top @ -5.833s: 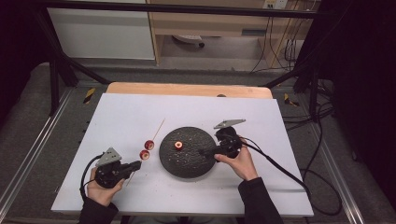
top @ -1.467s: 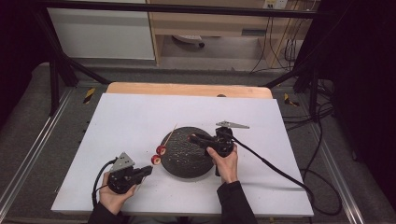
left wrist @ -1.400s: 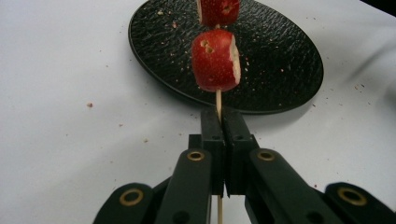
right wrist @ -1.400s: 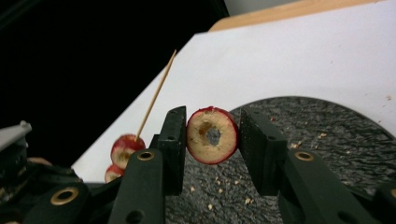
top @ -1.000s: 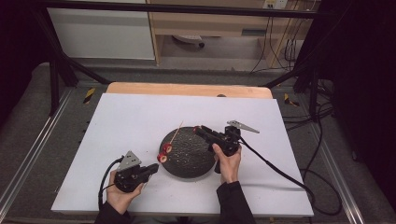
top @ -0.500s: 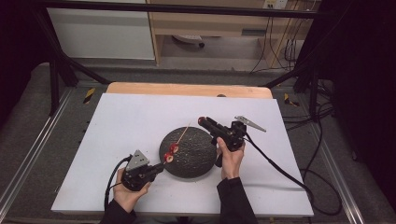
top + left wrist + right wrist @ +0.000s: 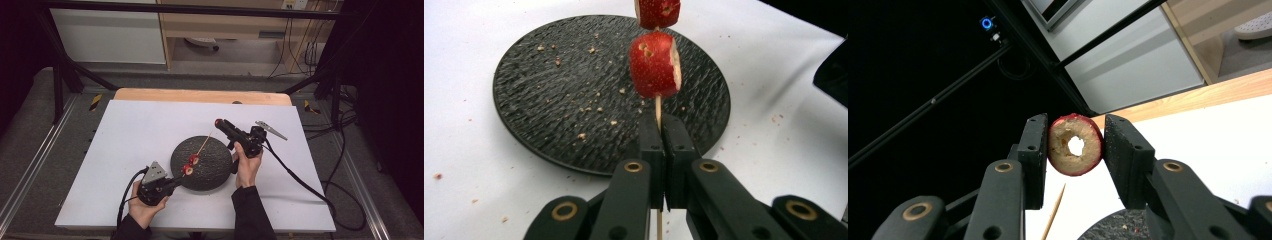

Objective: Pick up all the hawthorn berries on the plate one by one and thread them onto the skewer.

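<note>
The white surface (image 7: 125,150) carries a round black textured plate (image 7: 202,162) near the middle of its near half, closer to the near edge than the far one. Crumbs are scattered over the plate (image 7: 574,90) and a few specks lie on the white beside it. The person's right hand (image 7: 247,167) rises from the near edge, just right of the plate, and holds the right gripper (image 7: 218,122) tilted upward above the plate's far right rim. Its fingers (image 7: 1035,145) are clenched on a cored apple slice (image 7: 1075,145), red-skinned with a hole through its pale flesh. The left hand (image 7: 145,210) sits near the near edge, left of the plate, with the left gripper (image 7: 182,176) reaching over the plate's near left rim. Its fingers (image 7: 651,145) are pressed together on a thin wooden skewer (image 7: 658,112), which slants up over the plate toward the right gripper. Two red apple pieces (image 7: 655,65) are threaded on the skewer just beyond the fingers.
</note>
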Motion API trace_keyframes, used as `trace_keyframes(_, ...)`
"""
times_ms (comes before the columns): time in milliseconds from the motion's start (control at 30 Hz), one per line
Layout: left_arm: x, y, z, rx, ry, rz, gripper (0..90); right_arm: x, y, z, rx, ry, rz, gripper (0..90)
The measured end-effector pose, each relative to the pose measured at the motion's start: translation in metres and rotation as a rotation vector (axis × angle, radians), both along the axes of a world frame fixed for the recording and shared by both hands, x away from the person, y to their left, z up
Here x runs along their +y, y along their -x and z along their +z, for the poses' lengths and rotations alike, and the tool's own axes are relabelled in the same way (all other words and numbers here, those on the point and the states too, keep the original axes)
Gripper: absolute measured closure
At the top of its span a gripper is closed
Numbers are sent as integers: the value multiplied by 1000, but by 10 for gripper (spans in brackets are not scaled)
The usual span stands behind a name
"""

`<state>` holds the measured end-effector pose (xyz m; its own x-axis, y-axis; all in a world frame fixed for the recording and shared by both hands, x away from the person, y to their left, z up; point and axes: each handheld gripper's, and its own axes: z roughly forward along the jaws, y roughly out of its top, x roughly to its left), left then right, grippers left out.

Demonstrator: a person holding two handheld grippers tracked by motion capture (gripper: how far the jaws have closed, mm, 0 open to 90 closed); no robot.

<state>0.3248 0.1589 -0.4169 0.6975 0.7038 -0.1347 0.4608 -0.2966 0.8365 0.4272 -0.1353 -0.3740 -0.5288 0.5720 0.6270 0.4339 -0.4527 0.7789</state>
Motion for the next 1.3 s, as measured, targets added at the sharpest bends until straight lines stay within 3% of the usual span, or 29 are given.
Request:
trace_keyframes(633,-11,2,2,-5,48,5,886,4,-1,-4,-15,-64,-21,632)
trace_keyframes(1300,-14,3,3,-19,83,26,885,7,2,-6,-3,-102,3,633)
